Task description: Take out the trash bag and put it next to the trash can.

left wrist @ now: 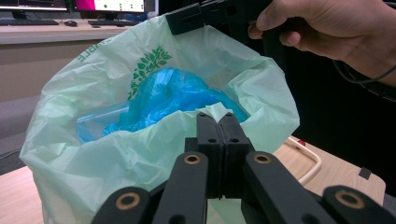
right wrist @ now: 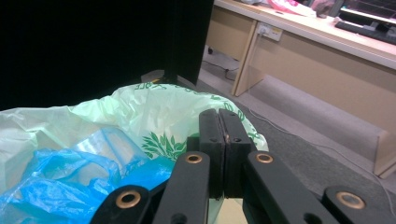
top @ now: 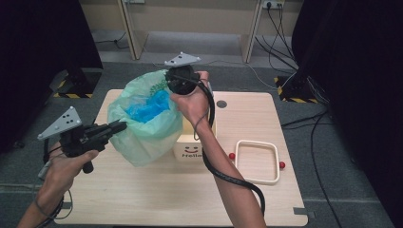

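A pale green plastic bag (top: 147, 135) with a leaf print is stretched open above the wooden table (top: 157, 194). Crumpled blue plastic (top: 149, 108) lies inside it. My left gripper (top: 121, 126) comes in from the left, shut on the bag's near rim. In the left gripper view its jaws (left wrist: 217, 116) pinch a fold of the green bag (left wrist: 93, 158) in front of the blue plastic (left wrist: 177, 95). My right gripper (top: 175, 85) holds the far rim from above. The right gripper view has its jaws (right wrist: 218, 114) shut at the edge of the green bag (right wrist: 154, 112).
A white box (top: 190, 149) with a printed smile stands under and behind the bag. To its right lies a white square frame (top: 257, 142) with a red ball (top: 232, 156) on one side and another red ball (top: 282, 165) on the other. Dark curtains flank the table.
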